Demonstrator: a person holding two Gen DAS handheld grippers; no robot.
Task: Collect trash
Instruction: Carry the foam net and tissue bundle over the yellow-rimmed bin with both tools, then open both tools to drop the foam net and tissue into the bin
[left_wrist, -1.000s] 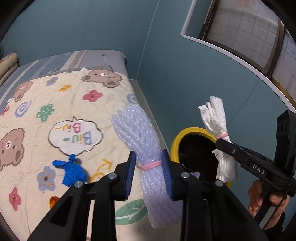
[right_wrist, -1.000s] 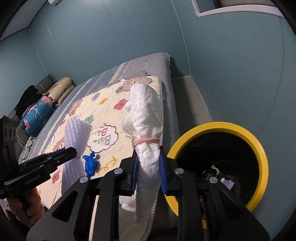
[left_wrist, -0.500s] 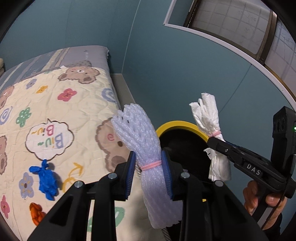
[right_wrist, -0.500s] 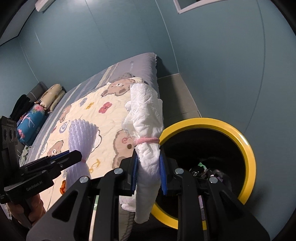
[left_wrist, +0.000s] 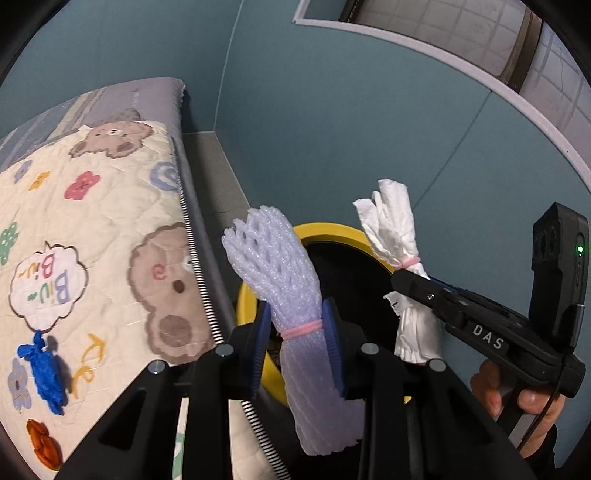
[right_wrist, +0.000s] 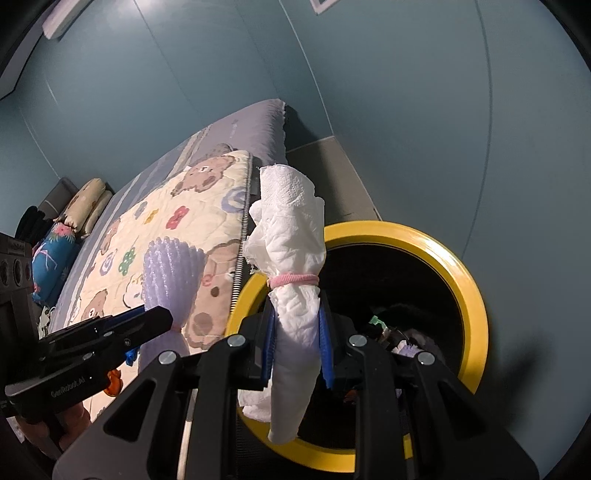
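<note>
Beside the bed (left_wrist: 110, 206) I see the yellow-rimmed bin (right_wrist: 469, 280). Above its rim my left gripper (left_wrist: 297, 347) is clamped on a foam net bundle (left_wrist: 280, 280), my right gripper (right_wrist: 297, 339) on a tissue bundle (right_wrist: 291, 236). On the quilt lies a blue glove (left_wrist: 44, 373).

A home bedroom, this: a bed (right_wrist: 258, 122) under a cream quilt printed with cartoon bears and flowers (left_wrist: 110, 221), patterned pillows (right_wrist: 86, 201) at its head, plain teal walls (right_wrist: 406, 92), a round yellow-rimmed bin (right_wrist: 469, 288) alongside.
</note>
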